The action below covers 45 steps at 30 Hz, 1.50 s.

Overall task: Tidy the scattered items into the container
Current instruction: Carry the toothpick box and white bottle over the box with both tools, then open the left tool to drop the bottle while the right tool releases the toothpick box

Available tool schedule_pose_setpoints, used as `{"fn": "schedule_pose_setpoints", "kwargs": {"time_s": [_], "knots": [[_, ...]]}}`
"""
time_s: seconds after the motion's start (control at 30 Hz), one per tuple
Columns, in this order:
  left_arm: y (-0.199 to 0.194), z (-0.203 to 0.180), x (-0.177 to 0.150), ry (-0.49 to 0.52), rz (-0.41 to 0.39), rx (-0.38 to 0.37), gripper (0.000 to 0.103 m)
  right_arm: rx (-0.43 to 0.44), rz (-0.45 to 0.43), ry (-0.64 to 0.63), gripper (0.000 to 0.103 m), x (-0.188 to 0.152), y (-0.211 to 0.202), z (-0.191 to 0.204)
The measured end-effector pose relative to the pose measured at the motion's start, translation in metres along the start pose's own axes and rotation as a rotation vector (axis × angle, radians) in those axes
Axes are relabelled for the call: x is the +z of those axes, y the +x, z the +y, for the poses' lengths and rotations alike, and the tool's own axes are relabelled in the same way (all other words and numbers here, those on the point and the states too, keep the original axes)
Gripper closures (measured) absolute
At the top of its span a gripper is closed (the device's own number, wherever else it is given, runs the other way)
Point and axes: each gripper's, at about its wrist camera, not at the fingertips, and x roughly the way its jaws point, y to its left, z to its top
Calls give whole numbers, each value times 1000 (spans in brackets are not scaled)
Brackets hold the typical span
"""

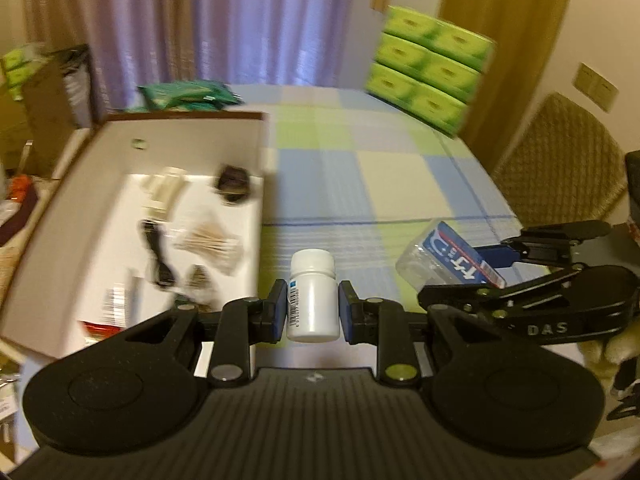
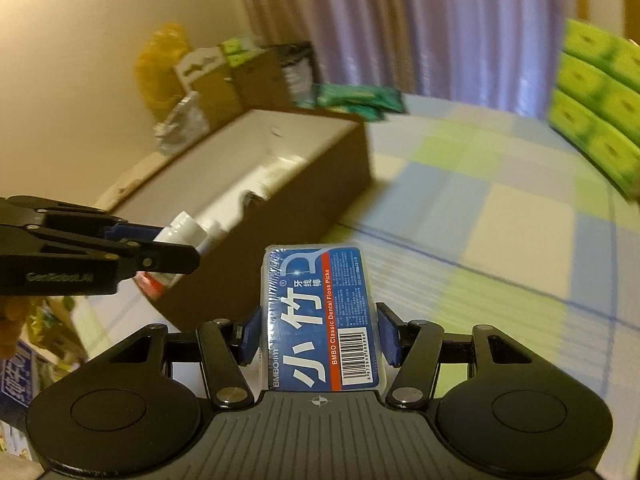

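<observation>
The table (image 1: 400, 168), under a checked cloth, filled most of both views, and the box (image 1: 256, 184) sat at its left side — brown outside, white within, already holding several small items that blur made hard to name. Both carried things were still outside it.

The right gripper (image 2: 318, 334) was clamped on the floss pack (image 2: 316, 320), a clear case with a blue label, held up over the cloth to the right of the box. The pack was long and stood far out past the pads, so a tilt or a quick swing could probably have levered it loose.

The left gripper (image 1: 313, 306) was clamped on the bottle (image 1: 312, 296), a small white one with a cap, just right of the box's near wall. Its round, smooth side gave the pads little to bite, so I judged a slip likely if the grip eased early — it would have landed on the cloth and rolled.

The two grippers were near each other. Heading for the same opening together, they might have collided, or one load could have caught the box rim.
</observation>
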Motion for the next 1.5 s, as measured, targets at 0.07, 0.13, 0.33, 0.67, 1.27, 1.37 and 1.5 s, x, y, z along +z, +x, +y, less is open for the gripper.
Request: {"fn": "schedule_pose_setpoints", "kwargs": {"time_s": [0.07,0.13,0.33,0.67,1.27,1.37,1.5], "knots": [[-7,17,3,-11,-11,25,81,24,-7,-21,48,11,9,15],[-13,33,6,-15,-22,46,81,46,-13,-38,48,22,19,29],[-17,80,17,-18,-37,101,81,79,-26,-87,48,56,54,65],[24,153,44,-8,6,140,81,31,26,-79,48,99,130,85],[142,200,69,55,189,102,81,-111,190,-101,48,134,240,65],[153,201,69,68,204,105,81,-123,209,-99,48,135,250,60],[161,204,70,71,217,97,81,-129,223,-94,48,136,257,57]]}}
